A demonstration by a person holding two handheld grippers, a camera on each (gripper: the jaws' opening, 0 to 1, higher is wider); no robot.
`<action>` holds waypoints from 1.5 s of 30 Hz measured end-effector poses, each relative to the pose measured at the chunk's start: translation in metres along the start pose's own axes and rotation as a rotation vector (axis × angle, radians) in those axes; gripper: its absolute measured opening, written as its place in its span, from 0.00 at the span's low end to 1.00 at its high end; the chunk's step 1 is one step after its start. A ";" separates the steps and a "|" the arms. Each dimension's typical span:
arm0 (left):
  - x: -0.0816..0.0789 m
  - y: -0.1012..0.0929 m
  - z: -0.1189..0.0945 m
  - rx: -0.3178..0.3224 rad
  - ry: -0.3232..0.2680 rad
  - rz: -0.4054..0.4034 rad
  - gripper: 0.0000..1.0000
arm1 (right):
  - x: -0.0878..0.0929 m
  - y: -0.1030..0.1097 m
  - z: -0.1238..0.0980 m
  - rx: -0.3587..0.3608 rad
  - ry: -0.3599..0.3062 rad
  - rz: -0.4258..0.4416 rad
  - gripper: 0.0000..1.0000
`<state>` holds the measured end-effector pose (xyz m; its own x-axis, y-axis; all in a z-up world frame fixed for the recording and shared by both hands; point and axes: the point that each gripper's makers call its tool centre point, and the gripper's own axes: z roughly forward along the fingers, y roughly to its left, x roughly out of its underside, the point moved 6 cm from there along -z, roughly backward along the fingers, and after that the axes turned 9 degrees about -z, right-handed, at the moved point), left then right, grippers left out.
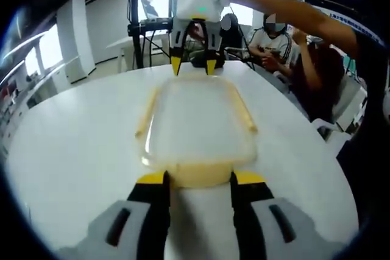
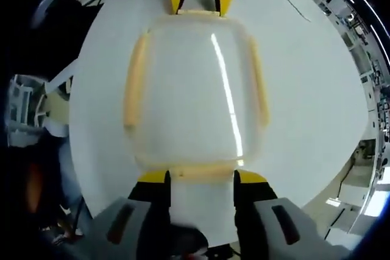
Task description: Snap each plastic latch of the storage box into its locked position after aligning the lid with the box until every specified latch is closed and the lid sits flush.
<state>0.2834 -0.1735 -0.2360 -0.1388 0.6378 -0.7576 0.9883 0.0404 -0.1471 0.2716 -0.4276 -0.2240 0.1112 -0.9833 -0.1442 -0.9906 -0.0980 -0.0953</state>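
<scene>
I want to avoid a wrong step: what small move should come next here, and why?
Probably press both end latches down. The left gripper straddles the near latch, the right gripper the opposite one. The lid looks aligned on the box, side latches apparently folded down.

left gripper (image 1: 199, 178): low, level, jaws spread apart, yellow tips flanking a near-edge latch | right gripper (image 2: 202, 176): tilted steeply down from above, jaws spread apart the same way at the opposite edge; in the left gripper view it hangs tips-down | person's arm (image 1: 286, 10): outstretched, holding the right gripper from above
</scene>
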 end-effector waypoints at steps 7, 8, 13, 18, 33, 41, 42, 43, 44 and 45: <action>0.001 0.000 0.000 0.006 -0.025 -0.001 0.38 | -0.002 -0.002 0.002 -0.062 0.027 -0.006 0.39; 0.001 0.000 0.000 0.006 -0.026 -0.001 0.38 | -0.001 -0.003 0.002 -0.067 0.028 -0.010 0.39; 0.000 0.000 0.000 0.007 -0.032 0.003 0.38 | -0.001 -0.002 0.002 -0.088 0.033 -0.007 0.39; 0.000 -0.001 0.000 0.006 -0.033 0.004 0.38 | 0.000 -0.002 0.001 -0.090 0.026 -0.004 0.39; 0.001 -0.001 -0.001 0.000 -0.056 -0.021 0.39 | -0.003 -0.003 0.002 -0.099 0.072 -0.004 0.38; -0.002 -0.003 0.001 -0.043 -0.037 0.002 0.39 | -0.004 -0.004 0.003 -0.102 0.087 -0.009 0.38; 0.000 -0.003 0.000 -0.044 -0.043 -0.002 0.38 | -0.003 -0.003 0.003 -0.102 0.086 -0.009 0.38; 0.001 -0.002 -0.001 -0.041 -0.057 0.000 0.38 | -0.003 -0.004 0.003 -0.101 0.083 -0.011 0.38; 0.001 -0.002 -0.001 -0.040 -0.061 0.001 0.38 | -0.003 -0.004 0.003 -0.101 0.082 -0.011 0.38; 0.001 0.002 -0.001 -0.039 -0.070 0.000 0.38 | -0.003 -0.003 0.003 -0.100 0.078 -0.011 0.38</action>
<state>0.2850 -0.1724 -0.2362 -0.1412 0.5824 -0.8005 0.9899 0.0708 -0.1231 0.2749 -0.4239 -0.2265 0.1190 -0.9907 -0.0665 -0.9928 -0.1194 0.0029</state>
